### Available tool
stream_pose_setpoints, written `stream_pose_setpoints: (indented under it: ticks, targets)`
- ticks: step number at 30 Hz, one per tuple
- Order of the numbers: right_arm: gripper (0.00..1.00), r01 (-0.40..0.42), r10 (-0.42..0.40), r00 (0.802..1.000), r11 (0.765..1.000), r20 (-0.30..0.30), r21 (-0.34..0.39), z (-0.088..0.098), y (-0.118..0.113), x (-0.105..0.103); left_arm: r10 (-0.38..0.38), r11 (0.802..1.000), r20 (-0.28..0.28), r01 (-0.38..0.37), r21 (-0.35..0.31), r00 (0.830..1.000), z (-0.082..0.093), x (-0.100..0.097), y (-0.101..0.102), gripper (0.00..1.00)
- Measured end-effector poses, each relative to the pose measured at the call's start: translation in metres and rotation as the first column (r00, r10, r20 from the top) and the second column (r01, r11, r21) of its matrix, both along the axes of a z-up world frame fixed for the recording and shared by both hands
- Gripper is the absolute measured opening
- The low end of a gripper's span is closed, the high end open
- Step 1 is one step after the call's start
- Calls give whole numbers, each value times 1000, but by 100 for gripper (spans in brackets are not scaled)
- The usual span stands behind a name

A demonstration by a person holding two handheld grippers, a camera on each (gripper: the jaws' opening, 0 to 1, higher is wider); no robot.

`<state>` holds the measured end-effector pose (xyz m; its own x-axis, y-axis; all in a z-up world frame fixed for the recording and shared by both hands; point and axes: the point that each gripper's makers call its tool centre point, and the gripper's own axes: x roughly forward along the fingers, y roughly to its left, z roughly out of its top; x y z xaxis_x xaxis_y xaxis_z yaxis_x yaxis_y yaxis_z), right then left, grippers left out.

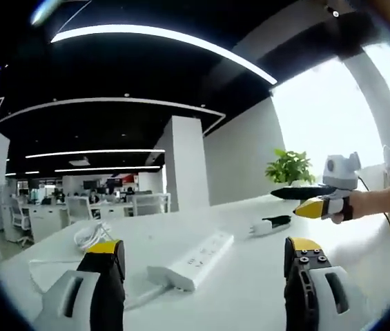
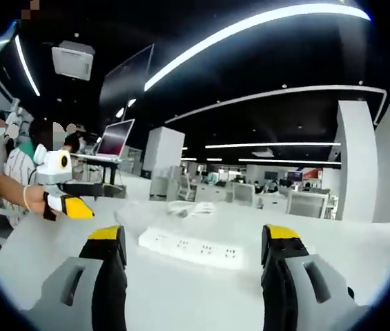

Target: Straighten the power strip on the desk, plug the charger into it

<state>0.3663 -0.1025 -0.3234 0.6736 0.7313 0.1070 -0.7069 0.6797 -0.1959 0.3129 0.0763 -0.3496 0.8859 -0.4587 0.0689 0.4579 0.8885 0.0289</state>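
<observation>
A white power strip [image 1: 195, 261] lies at a slant on the white desk [image 1: 250, 289], just beyond my open left gripper [image 1: 203, 247]; its thin cord runs off to the left. Farther back rests a small white charger [image 1: 258, 226] with a dark piece beside it. My right gripper [image 1: 317, 201] comes in from the right in a person's hand, above the desk near the charger. In the right gripper view the power strip [image 2: 191, 247] lies between and beyond the wide-open jaws of my right gripper [image 2: 195, 238]. My left gripper [image 2: 67, 198] hovers at the left in a hand.
A coil of white cable [image 1: 91, 236] lies behind the strip, also seen as a cable coil [image 2: 184, 207]. A potted plant [image 1: 290, 167] stands at the desk's far edge. A monitor [image 2: 115, 138] and a seated person [image 2: 15, 179] are off to the left.
</observation>
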Motion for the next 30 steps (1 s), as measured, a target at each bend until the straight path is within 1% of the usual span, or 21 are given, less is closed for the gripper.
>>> stream_pose_setpoints:
  ticks: [2,4,6,9,11,14,15,16,17,19,20,21,23,24,27,30]
  targets:
    - [83,-3,3,1000,1000,-4,5,-3,2,7,19,1000,-21,-19,-8,1000,-5,9,0,97]
    - [82,-10,10,1000,1000,-4,0,-8,5,14,30,999,-37,-31,-22,999,-10,14,-1,97]
    - [82,-38,38,999,999,0,-26,-16,10,20,38,999,-44,-39,-25,998,-13,19,-2,97]
    - [82,-69,68,998,997,-18,-47,-27,16,29,49,999,-54,-49,-12,997,-20,24,-3,97]
    - [80,-79,79,997,993,-4,-92,-35,19,35,55,998,-58,-55,2,997,-24,27,-3,97]
    - [79,-93,93,996,988,-6,-119,-46,24,44,57,998,-53,-57,-8,997,-20,31,-3,97]
    - [79,-101,100,995,989,-17,-110,-48,25,47,54,998,-53,-55,-9,997,-19,32,-4,97]
    - [79,-106,103,994,990,-45,-88,-52,26,49,52,999,-54,-53,-7,997,-19,34,-4,97]
    - [79,-106,99,992,991,-79,-87,-56,27,53,59,998,-55,-59,-4,997,-19,36,-4,97]
    - [78,-107,101,993,988,-58,-109,-55,29,57,57,998,-50,-57,10,997,-21,38,-5,97]
    - [79,-107,103,994,988,-47,-108,-54,30,59,56,998,-58,-56,14,997,-22,40,-5,97]
    - [79,-110,105,993,988,-49,-106,-54,30,61,52,999,-65,-51,13,997,-23,40,-6,97]
    - [79,-115,106,991,988,-87,-107,-59,32,65,17,1000,-74,-18,-10,997,-23,39,-12,97]
    - [79,-112,102,991,987,-88,-114,-61,32,66,5,1000,-80,-7,-19,997,-23,39,-14,98]
    - [79,-113,101,990,984,-94,-135,-64,32,69,10,1000,-115,-11,-2,993,-29,43,-15,99]
    - [79,-114,96,987,983,-126,-142,-67,32,73,16,1000,-125,-14,16,992,-33,47,-14,99]
